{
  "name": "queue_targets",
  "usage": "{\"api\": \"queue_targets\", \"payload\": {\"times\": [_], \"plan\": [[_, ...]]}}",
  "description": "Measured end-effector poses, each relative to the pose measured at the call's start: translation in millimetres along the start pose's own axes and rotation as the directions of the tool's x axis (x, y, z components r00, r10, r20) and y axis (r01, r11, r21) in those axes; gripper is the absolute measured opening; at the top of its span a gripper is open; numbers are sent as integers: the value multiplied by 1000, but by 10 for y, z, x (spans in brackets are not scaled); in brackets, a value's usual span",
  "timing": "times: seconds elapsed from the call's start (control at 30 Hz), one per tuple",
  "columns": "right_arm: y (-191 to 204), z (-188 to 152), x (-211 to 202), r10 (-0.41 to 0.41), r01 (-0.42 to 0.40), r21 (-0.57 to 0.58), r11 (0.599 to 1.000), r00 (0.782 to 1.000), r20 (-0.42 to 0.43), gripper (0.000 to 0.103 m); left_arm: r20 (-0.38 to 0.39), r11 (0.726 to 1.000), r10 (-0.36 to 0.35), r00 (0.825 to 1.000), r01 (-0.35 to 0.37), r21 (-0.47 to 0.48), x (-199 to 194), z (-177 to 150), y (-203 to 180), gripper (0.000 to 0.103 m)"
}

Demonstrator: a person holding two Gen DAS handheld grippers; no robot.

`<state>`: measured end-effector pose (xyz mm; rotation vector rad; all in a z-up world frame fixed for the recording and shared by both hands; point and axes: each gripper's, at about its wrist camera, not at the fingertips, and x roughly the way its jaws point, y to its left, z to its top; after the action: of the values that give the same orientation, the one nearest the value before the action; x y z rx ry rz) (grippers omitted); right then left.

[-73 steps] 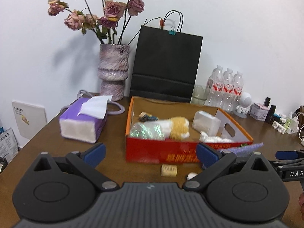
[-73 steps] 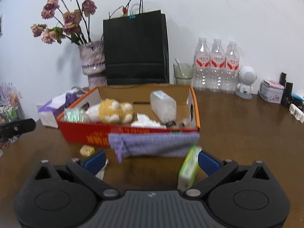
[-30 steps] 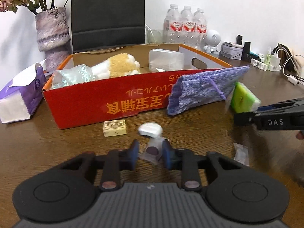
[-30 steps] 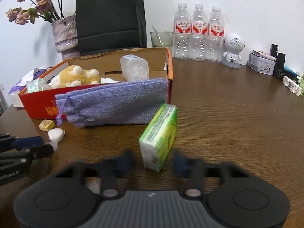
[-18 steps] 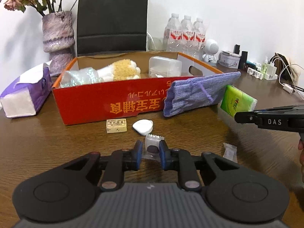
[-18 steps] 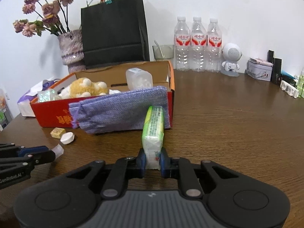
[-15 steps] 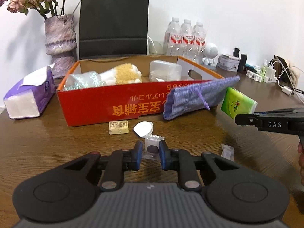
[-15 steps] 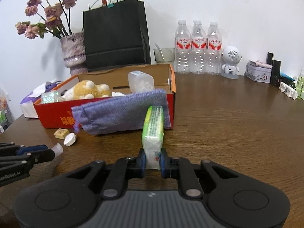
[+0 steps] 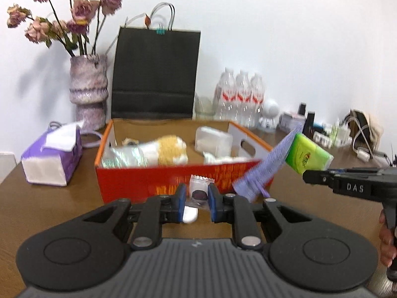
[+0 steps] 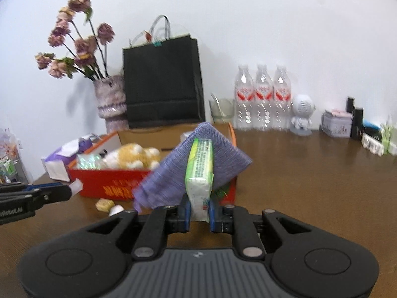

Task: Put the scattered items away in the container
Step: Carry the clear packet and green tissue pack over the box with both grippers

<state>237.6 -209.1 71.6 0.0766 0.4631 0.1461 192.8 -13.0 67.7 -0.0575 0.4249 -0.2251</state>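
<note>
Left of the red cardboard box (image 9: pixel 158 182), a soft purple tissue pack (image 9: pixel 53 157) is sitting on the wood. The left gripper (image 9: pixel 196 200) is pinching a crinkly clear sachet (image 9: pixel 199 188) just before the box's front wall, so the box is lying straight ahead and below. The right gripper (image 10: pixel 199 211) is clamping a glossy green tissue packet (image 10: pixel 200 171) on edge, long axis pointing boxward (a woven lilac pouch (image 10: pixel 223 159) is draping its far end) near the box's right end.
</note>
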Motion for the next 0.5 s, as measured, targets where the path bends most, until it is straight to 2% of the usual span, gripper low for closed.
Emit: {"api": "queue_targets", "payload": {"times": [0.27, 0.33, 0.5], "plan": [[203, 307, 92, 64, -64, -16, 998, 998, 7, 13, 54, 999, -6, 998, 8, -35, -13, 243, 97, 19], [208, 322, 113, 112, -112, 16, 994, 994, -11, 13, 56, 999, -12, 998, 14, -36, -2, 255, 105, 19], [204, 235, -1, 120, -120, 4, 993, 992, -26, 13, 47, 999, -21, 999, 22, -33, 19, 231, 127, 19]]}}
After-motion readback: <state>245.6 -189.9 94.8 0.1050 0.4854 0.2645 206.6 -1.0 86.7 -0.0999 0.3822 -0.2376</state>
